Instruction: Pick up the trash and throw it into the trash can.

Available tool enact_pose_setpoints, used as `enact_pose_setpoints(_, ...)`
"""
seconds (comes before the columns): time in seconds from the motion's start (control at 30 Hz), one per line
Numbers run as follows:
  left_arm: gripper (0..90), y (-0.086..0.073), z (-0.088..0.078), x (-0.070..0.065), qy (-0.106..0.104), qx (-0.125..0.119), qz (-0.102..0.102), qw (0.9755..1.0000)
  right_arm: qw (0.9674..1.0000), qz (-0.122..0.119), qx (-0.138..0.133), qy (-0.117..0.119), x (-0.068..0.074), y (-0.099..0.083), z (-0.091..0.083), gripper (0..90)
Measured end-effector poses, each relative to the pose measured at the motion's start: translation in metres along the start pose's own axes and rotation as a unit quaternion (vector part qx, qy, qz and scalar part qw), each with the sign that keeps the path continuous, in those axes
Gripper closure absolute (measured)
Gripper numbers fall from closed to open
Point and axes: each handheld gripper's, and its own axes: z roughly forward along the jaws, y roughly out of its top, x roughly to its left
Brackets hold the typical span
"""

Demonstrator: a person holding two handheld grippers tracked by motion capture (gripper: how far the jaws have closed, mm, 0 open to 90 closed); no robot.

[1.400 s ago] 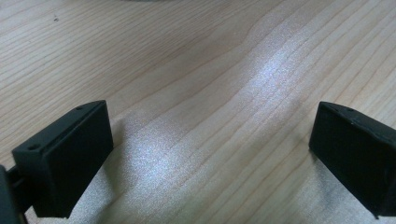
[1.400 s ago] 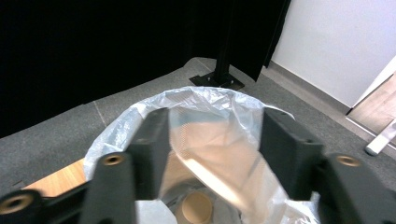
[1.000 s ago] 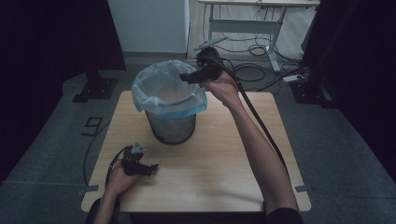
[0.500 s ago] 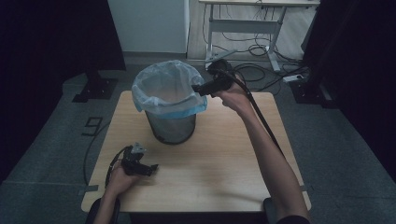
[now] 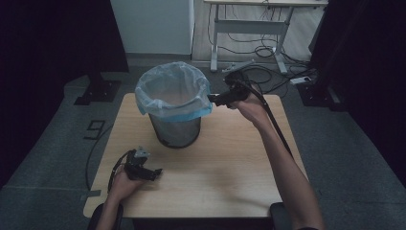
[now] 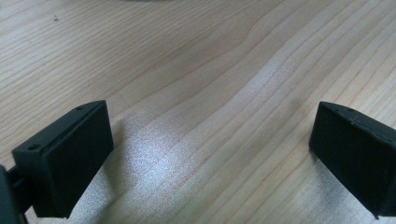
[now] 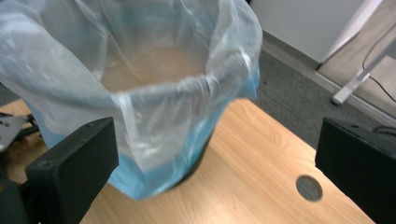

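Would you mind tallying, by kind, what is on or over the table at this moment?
Bins: 1, a mesh bin.
Bin bags: 1, the blue bag lining it.
Grippers: 2, left gripper, right gripper, both open.
Total: 4.

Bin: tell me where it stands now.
In the high view the bin stands at the table's far left, with the right gripper beside its bag's rim.
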Motion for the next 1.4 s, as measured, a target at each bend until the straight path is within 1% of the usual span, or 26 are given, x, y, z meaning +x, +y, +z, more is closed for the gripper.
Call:
enact_pose_setpoints(0.03,0.0,0.0,0.0,0.0,0.0,0.0,0.0,1.0,0.9999,-0.005,0.011,-0.004,0.0,-0.003,-0.001,0.0)
enact_pose_setpoints(0.1,0.0,0.0,0.0,0.0,0.0,0.0,0.0,1.0,0.9998,-0.007,0.016,-0.003,0.001,-0.005,-0.003,0.0)
enact_pose_setpoints(0.17,0.0,0.0,0.0,0.0,0.0,0.0,0.0,1.0,1.0,-0.004,-0.001,-0.002,0.001,-0.009,-0.005,0.0)
enact_pose_setpoints(0.2,0.0,0.0,0.0,0.0,0.0,0.0,0.0,1.0,1.0,-0.004,-0.001,-0.002,0.001,-0.009,-0.005,0.0)
enact_pose_setpoints(0.23,0.0,0.0,0.0,0.0,0.0,0.0,0.0,1.0,1.0,0.002,-0.003,0.0,0.0,-0.013,-0.008,0.0)
enact_pose_setpoints(0.3,0.0,0.0,0.0,0.0,0.0,0.0,0.0,1.0,1.0,0.003,-0.004,-0.003,-0.002,-0.018,-0.009,0.0)
enact_pose_setpoints(0.4,0.0,0.0,0.0,0.0,0.001,0.0,0.001,1.0,0.9999,0.01,-0.002,-0.005,-0.006,-0.027,-0.012,0.0)
enact_pose_setpoints(0.43,0.0,0.0,0.0,0.0,0.001,0.0,0.001,1.0,0.9999,0.01,-0.002,-0.005,-0.006,-0.027,-0.012,0.0)
enact_pose_setpoints(0.53,0.0,0.0,0.0,0.0,0.0,0.0,0.0,1.0,0.9997,0.02,-0.005,-0.011,-0.013,-0.039,-0.019,0.0)
enact_pose_setpoints(0.57,0.0,0.0,0.0,0.0,0.0,0.0,0.0,1.0,0.9997,0.02,-0.005,-0.011,-0.013,-0.039,-0.019,0.0)
enact_pose_setpoints(0.6,0.0,0.0,0.0,0.0,0.001,0.0,0.0,1.0,0.9996,0.022,-0.004,-0.018,-0.016,-0.044,-0.023,0.0)
enact_pose_setpoints(0.63,0.0,0.0,0.0,0.0,0.001,0.0,0.0,1.0,0.9996,0.022,-0.004,-0.018,-0.016,-0.044,-0.023,0.0)
enact_pose_setpoints(0.7,0.0,0.0,0.0,0.0,0.001,0.0,0.0,1.0,0.9995,0.023,-0.004,-0.023,-0.019,-0.053,-0.029,0.0)
enact_pose_setpoints(0.87,0.0,0.0,0.0,0.0,0.001,0.0,0.0,1.0,0.9991,0.028,-0.002,-0.031,-0.022,-0.064,-0.036,0.0)
enact_pose_setpoints(0.9,0.0,0.0,0.0,0.0,0.001,0.0,0.0,1.0,0.999,0.025,-0.002,-0.035,-0.024,-0.07,-0.039,0.0)
enact_pose_setpoints(0.93,0.0,0.0,0.0,0.0,0.001,0.0,0.0,1.0,0.999,0.025,-0.002,-0.035,-0.024,-0.07,-0.039,0.0)
enact_pose_setpoints(0.97,0.0,0.0,0.0,0.0,0.001,0.001,0.0,1.0,0.9989,0.031,-0.003,-0.036,-0.026,-0.076,-0.043,0.0)
enact_pose_setpoints(1.0,0.0,0.0,0.0,0.0,0.001,0.001,0.0,1.0,0.9989,0.031,-0.003,-0.036,-0.026,-0.076,-0.043,0.0)
enact_pose_setpoints(1.03,0.0,0.0,0.0,0.0,0.001,0.001,-0.001,1.0,0.9986,0.031,-0.004,-0.042,-0.028,-0.082,-0.046,0.0)
enact_pose_setpoints(1.1,0.0,0.0,0.0,0.0,0.001,0.001,0.0,1.0,0.9985,0.031,-0.003,-0.044,-0.028,-0.085,-0.047,0.0)
enact_pose_setpoints(1.13,0.0,0.0,0.0,0.0,0.001,0.001,0.0,1.0,0.9984,0.034,-0.002,-0.045,-0.03,-0.092,-0.051,0.0)
enact_pose_setpoints(1.2,0.0,0.0,0.0,0.0,0.002,0.001,-0.001,1.0,0.9983,0.035,-0.002,-0.046,-0.03,-0.094,-0.052,0.0)
enact_pose_setpoints(1.27,0.0,0.0,0.0,0.0,0.002,0.0,-0.001,1.0,0.9978,0.042,-0.005,-0.051,-0.032,-0.103,-0.058,0.0)
enact_pose_setpoints(1.3,0.0,0.0,0.0,0.0,0.002,0.001,0.0,1.0,0.9978,0.042,-0.005,-0.051,-0.032,-0.103,-0.058,0.0)
enact_pose_setpoints(1.33,0.0,0.0,0.0,0.0,0.002,0.001,0.0,1.0,0.9973,0.045,-0.007,-0.057,-0.032,-0.11,-0.062,0.0)
enact_pose_setpoints(1.4,0.0,0.0,0.0,0.0,0.002,0.001,0.0,1.0,0.9972,0.046,-0.008,-0.059,-0.033,-0.113,-0.063,0.0)
